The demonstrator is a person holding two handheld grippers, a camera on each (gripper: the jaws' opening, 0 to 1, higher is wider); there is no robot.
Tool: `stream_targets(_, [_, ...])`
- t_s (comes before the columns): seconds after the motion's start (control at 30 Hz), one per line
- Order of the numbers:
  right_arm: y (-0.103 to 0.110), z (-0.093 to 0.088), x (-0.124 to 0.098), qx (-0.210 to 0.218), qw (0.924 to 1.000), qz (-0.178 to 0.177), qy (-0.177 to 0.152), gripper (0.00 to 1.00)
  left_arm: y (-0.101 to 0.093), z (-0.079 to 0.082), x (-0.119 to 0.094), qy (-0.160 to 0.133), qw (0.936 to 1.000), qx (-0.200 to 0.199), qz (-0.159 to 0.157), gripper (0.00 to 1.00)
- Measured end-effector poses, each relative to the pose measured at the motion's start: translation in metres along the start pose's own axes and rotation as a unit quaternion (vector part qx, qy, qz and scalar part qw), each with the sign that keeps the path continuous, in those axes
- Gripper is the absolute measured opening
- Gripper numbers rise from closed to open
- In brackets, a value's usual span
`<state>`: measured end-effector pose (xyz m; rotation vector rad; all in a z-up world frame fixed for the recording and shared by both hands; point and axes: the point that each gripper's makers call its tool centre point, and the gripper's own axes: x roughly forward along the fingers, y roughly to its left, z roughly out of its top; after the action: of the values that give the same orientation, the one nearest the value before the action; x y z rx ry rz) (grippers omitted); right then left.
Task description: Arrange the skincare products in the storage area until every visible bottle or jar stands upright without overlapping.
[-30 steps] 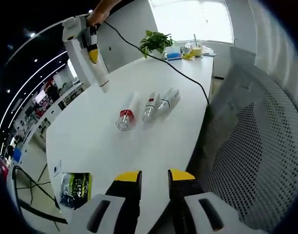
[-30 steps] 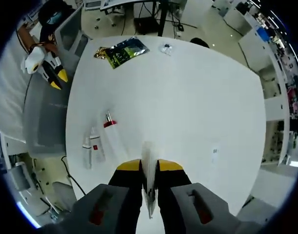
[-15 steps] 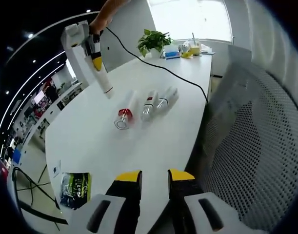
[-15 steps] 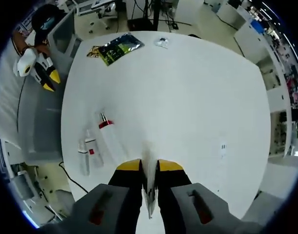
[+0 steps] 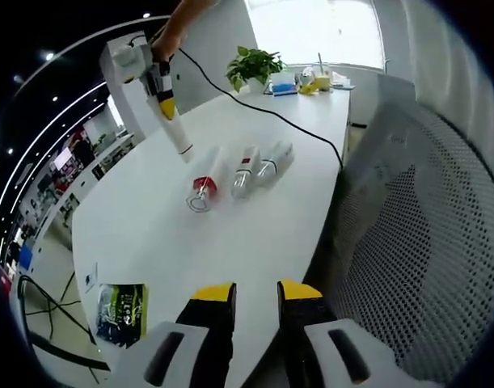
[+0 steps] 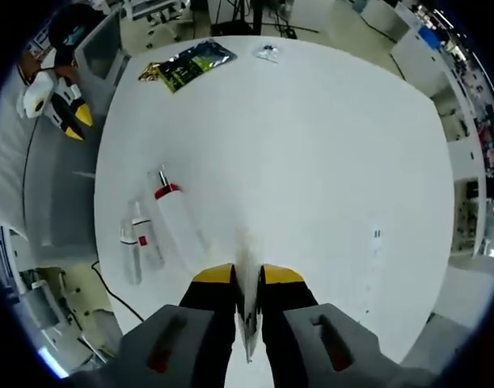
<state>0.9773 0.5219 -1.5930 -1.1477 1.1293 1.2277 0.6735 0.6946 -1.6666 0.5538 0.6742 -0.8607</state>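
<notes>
Three skincare bottles lie on their sides on the white table (image 5: 149,226): a red-capped bottle (image 5: 203,184), a white one with a red label (image 5: 245,168) and a clear-capped one (image 5: 272,159). The same red-capped bottle (image 6: 179,218) and its two neighbours (image 6: 149,239) (image 6: 129,257) lie at the left of the right gripper view. My right gripper (image 6: 247,273) is shut on a white tube (image 6: 246,252), held in the air over the table. It hangs above and left of the bottles as right gripper (image 5: 166,108) with the tube (image 5: 180,139). My left gripper (image 5: 255,293) is open, off the table's near edge.
A green packet (image 5: 121,311) lies near the table edge, also green packet (image 6: 186,65). A mesh chair (image 5: 408,242) stands to the right. A potted plant (image 5: 255,69), cups and a black cable (image 5: 295,121) sit at the far end. The left gripper (image 6: 73,123) hovers over the chair.
The right gripper with the tube has come lower and closer to the lying bottles. The left gripper has barely moved. The bottles lie as before.
</notes>
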Motion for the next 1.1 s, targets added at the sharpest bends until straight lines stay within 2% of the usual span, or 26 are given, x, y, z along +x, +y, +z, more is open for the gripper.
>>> stream_targets(0.73, [-0.015,-0.001,0.017,-0.011,0.9999,0.000,-0.005,0.09,0.002,-0.004,0.001,0.009,0.9999,-0.007,0.003,0.21])
stream_targets(1.0, [-0.019,-0.003,0.021,-0.033,0.9994,0.009,-0.008,0.09,0.000,-0.003,0.002,0.007,0.9999,-0.012,-0.002,0.21])
stream_targets(1.1, [-0.018,-0.004,0.020,-0.048,0.9987,0.019,0.003,0.10,-0.001,-0.003,0.002,0.008,0.9999,-0.008,-0.005,0.21])
